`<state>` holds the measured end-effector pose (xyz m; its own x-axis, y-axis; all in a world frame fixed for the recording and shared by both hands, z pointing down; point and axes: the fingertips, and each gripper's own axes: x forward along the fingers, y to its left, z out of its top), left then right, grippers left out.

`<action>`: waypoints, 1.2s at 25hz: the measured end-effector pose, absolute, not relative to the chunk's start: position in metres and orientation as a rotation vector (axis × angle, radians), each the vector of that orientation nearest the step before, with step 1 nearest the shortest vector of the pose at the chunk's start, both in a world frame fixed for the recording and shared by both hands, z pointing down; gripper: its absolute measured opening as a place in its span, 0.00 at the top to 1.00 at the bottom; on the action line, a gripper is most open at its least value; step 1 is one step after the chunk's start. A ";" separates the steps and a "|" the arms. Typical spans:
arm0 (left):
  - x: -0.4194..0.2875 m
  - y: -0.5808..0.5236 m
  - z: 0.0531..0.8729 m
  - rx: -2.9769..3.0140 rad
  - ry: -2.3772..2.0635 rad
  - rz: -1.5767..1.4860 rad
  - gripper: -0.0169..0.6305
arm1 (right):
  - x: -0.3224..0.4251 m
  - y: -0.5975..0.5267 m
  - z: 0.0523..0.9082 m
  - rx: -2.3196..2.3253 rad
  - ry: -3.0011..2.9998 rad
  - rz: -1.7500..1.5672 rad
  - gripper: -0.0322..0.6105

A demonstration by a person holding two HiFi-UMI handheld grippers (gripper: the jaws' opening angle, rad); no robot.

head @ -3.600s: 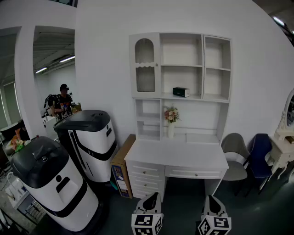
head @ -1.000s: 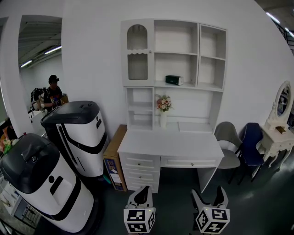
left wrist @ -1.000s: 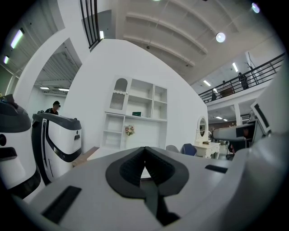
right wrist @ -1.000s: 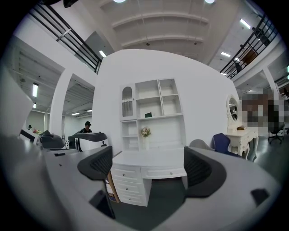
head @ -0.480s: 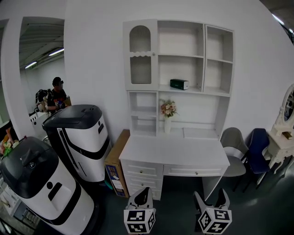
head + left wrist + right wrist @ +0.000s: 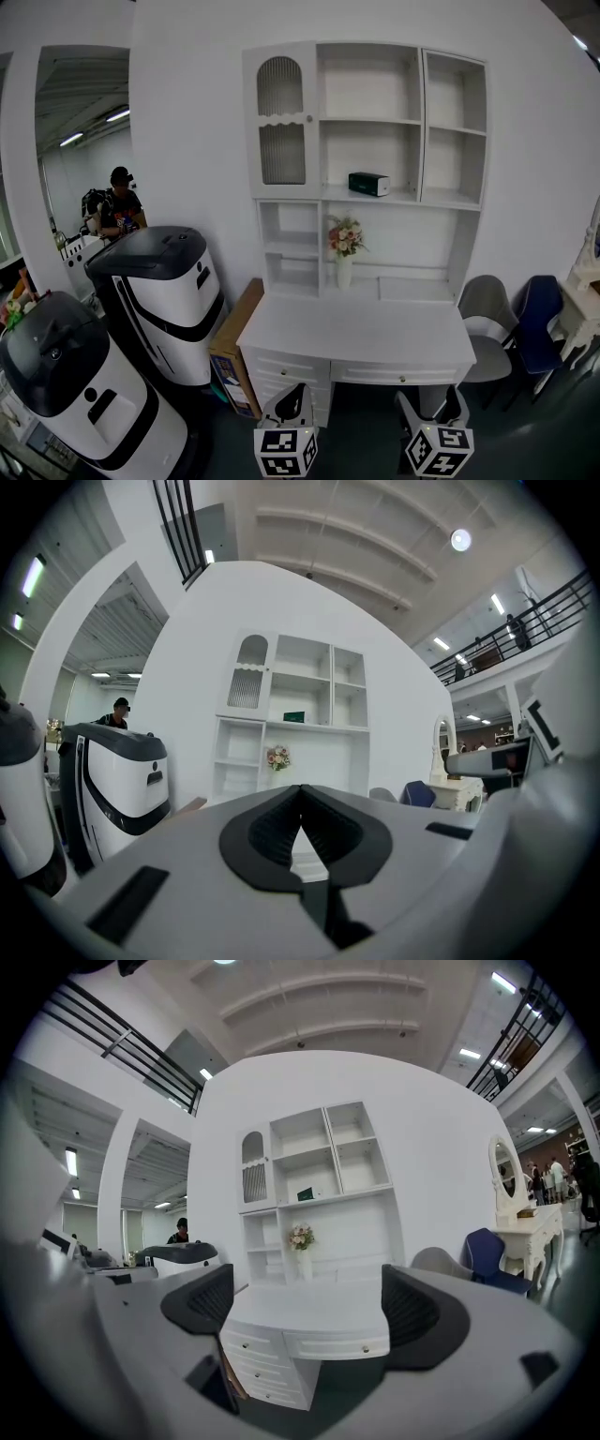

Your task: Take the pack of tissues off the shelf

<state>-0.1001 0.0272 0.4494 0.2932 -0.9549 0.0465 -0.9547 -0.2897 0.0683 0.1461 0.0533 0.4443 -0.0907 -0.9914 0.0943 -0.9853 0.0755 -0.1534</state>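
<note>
The tissue pack (image 6: 368,184), dark green with a pale end, sits on the middle shelf (image 6: 403,199) in the centre bay above the flowers (image 6: 345,234), well apart from both grippers. The left gripper (image 6: 292,401) has its jaws pressed together on nothing, and the right gripper (image 6: 432,403) stands wide and empty. The pack is too small here to tell box from soft wrap, but it is likely light and yielding, so a gentle pinch across its narrow width should serve.

The left gripper (image 6: 292,398) and right gripper (image 6: 431,401) are cut off by the head view's lower edge; print on the pack of tissues (image 6: 368,184) seems too small to be read.
</note>
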 end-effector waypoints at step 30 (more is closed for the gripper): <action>-0.049 -0.186 0.458 2.445 -1.838 -0.004 0.95 | 0.197 -0.160 0.452 -2.110 2.336 -0.218 0.21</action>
<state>-0.0489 -0.1864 0.4578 0.2794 -0.9590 0.0478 -0.9588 -0.2760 0.0676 0.1974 -0.1595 0.4519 -0.1055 -0.9891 0.1027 -0.9910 0.0960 -0.0930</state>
